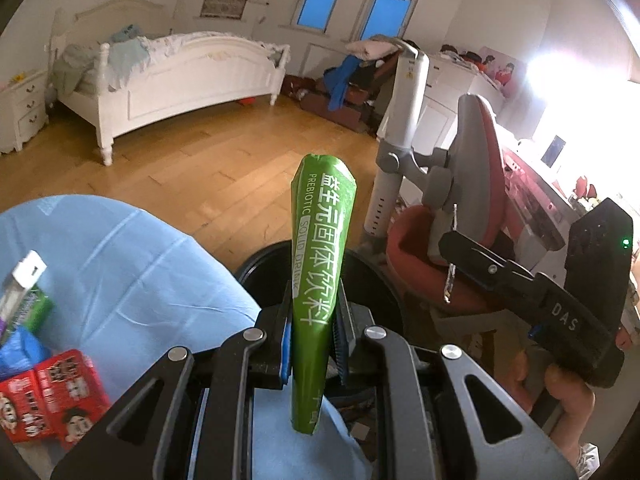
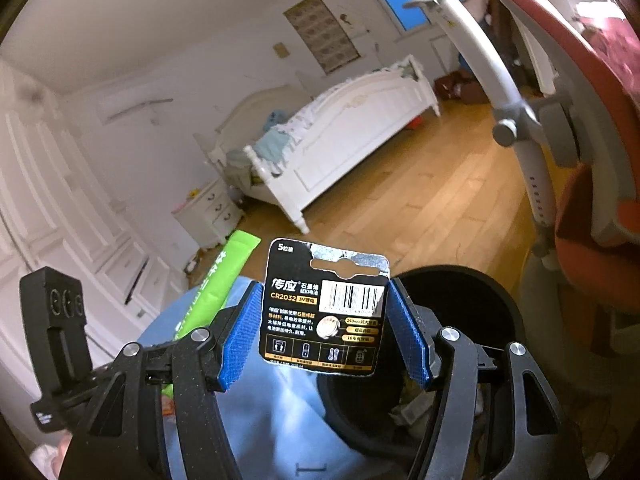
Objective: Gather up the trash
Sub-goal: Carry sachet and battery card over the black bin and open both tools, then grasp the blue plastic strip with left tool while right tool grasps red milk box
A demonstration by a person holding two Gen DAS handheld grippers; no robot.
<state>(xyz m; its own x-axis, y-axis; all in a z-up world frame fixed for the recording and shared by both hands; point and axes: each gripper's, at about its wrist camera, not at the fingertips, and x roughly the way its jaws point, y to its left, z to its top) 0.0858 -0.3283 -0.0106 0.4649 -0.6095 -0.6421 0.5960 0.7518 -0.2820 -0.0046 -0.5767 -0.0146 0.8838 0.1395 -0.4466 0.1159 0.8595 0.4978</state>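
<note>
Left wrist view has the left tool [image 1: 311, 344] pinching a long green drink sachet [image 1: 320, 264] between its blue pads, the sachet standing nearly upright in the middle of the frame with its top leaning a bit toward the wooden floor [image 1: 208, 168]. Right behind the sachet there's the dark rim of a round black bin [image 1: 264, 258], and the blue cloth-covered surface [image 1: 132, 264] fills the lower left, with two red snack packs [image 1: 52, 396] and a small green-and-white package [image 1: 24, 300] lying on it at the left edge. At the right edge of that frame you can see the right tool [image 1: 450, 276] from the side, with something thin hanging in it, pretty sure that's the card seen edge-on. Right wrist view clears it up: the right tool [image 2: 326, 328] has a black coin-battery card [image 2: 324, 308] clamped between its blue pads, card upright, barcode facing the camera, sitting center frame over the edge of the black bin, whose opening is at lower right. The green sachet pokes in at the left of that frame. White bed [image 2: 352, 132] is in the background, red-and-grey chair [image 2: 592, 184] on the right.
</note>
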